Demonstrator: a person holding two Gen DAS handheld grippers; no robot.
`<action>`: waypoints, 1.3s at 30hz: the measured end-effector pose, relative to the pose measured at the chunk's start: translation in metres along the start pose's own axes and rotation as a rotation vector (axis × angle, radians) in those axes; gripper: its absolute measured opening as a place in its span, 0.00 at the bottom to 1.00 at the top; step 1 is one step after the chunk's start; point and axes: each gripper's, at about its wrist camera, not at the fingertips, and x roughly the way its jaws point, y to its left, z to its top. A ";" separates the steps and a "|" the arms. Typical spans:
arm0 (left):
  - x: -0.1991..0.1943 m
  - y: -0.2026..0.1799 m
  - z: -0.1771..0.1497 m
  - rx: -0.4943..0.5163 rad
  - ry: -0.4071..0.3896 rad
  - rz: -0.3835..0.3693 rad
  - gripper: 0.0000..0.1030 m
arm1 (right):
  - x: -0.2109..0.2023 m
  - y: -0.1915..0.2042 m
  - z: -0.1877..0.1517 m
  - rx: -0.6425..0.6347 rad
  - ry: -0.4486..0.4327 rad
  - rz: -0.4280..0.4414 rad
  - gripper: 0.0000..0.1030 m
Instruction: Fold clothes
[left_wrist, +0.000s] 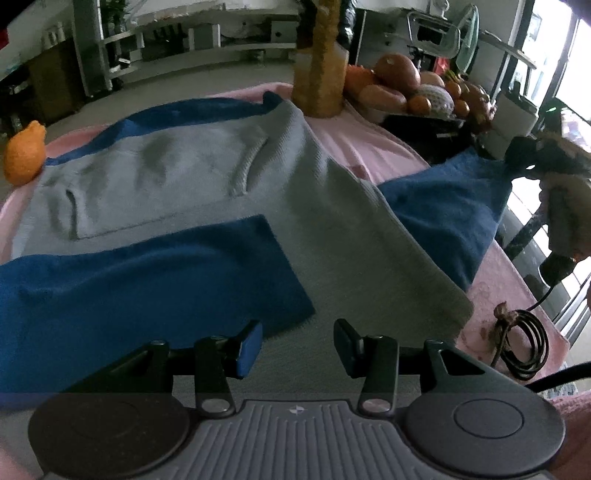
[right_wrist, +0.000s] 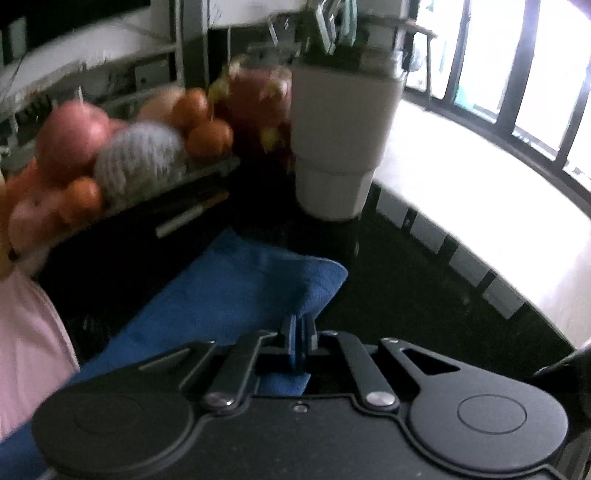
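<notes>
The right gripper (right_wrist: 299, 338) has its jaws clamped on the sweater's blue sleeve (right_wrist: 236, 295); the left gripper (left_wrist: 297, 345) hovers, jaws apart, over the grey sweater (left_wrist: 207, 173).

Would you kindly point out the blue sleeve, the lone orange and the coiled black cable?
blue sleeve (right_wrist: 229, 295): right wrist view, mid-cloth.
lone orange (left_wrist: 25, 155): left wrist view, its middle.
coiled black cable (left_wrist: 524, 343): left wrist view, the loops.

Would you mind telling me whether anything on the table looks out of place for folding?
Yes: a lone orange fruit sits against the sweater's far left corner, apart from the fruit pile, and a coiled cable lies beside its near right edge.
</notes>
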 end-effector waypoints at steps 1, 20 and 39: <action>-0.005 0.002 0.000 -0.003 -0.011 -0.001 0.44 | -0.012 -0.001 0.004 0.021 -0.029 0.019 0.03; -0.161 0.221 -0.056 -0.304 -0.309 0.145 0.44 | -0.350 0.192 -0.072 -0.127 -0.205 0.753 0.03; -0.098 0.256 -0.069 -0.464 -0.103 0.095 0.46 | -0.231 0.136 -0.118 0.045 0.181 0.857 0.43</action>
